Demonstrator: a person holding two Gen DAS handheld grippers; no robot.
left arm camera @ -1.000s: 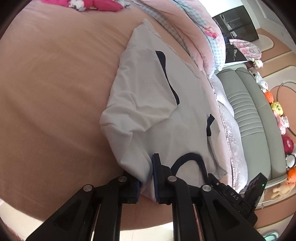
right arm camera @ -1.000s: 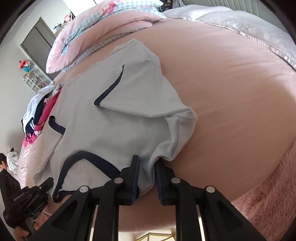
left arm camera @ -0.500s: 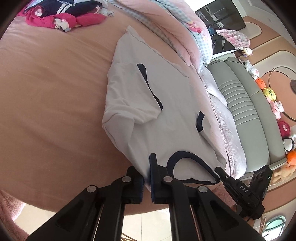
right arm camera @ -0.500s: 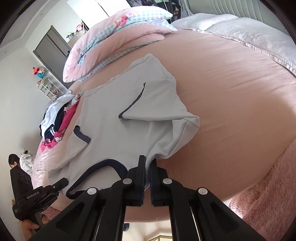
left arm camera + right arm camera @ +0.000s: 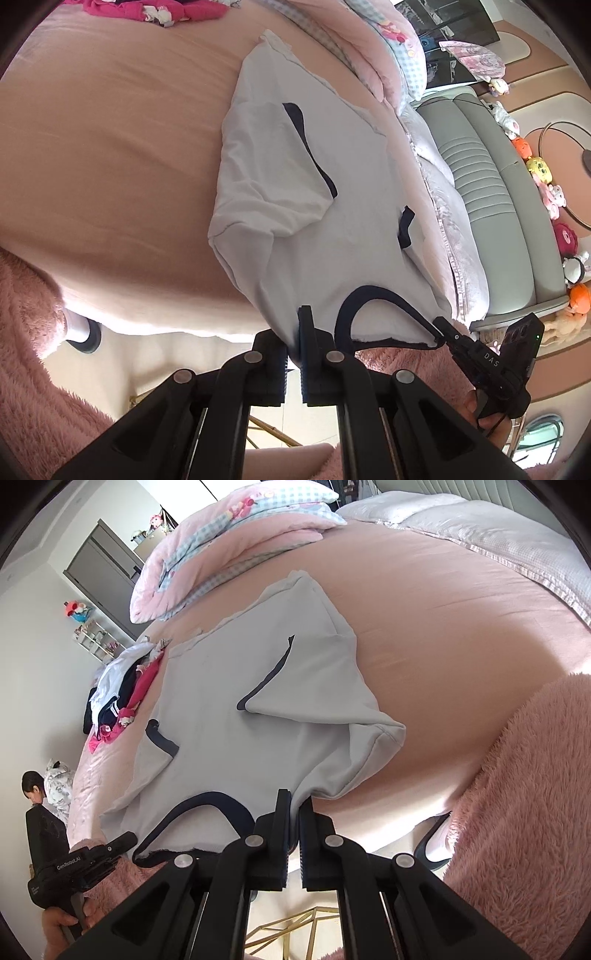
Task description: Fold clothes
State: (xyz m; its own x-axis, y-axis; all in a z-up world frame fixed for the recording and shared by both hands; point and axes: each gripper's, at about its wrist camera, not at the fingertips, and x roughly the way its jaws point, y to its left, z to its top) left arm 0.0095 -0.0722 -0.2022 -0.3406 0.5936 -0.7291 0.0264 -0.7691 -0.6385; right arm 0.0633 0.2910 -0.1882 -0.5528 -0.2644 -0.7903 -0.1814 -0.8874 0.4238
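Fingers of the left gripper (image 5: 294,347) pinched tight on the shoulder edge of the pale grey T-shirt (image 5: 306,192), just beside its navy neckband (image 5: 373,295). Right gripper (image 5: 294,825) likewise clamped on the shirt's other shoulder edge, cloth squeezed between the pads, navy collar loop to its left in that view. Each gripper shows in the other's camera: the right one at the far collar corner, held in a hand (image 5: 487,413); the left one low at the frame edge, with pink fluffy sleeve (image 5: 524,812) beside it.

Shirt lies along the pink-sheeted bed (image 5: 110,147), collar end lifted at the mattress edge, hem end far up by the folded pink-and-checked quilt (image 5: 229,546). One navy-trimmed sleeve folded in over the body; the other sleeve lying out flat. Heap of red, white and navy clothes (image 5: 118,698) beyond the shirt. Grey padded headboard (image 5: 491,199) with plush toys (image 5: 543,173) along it.
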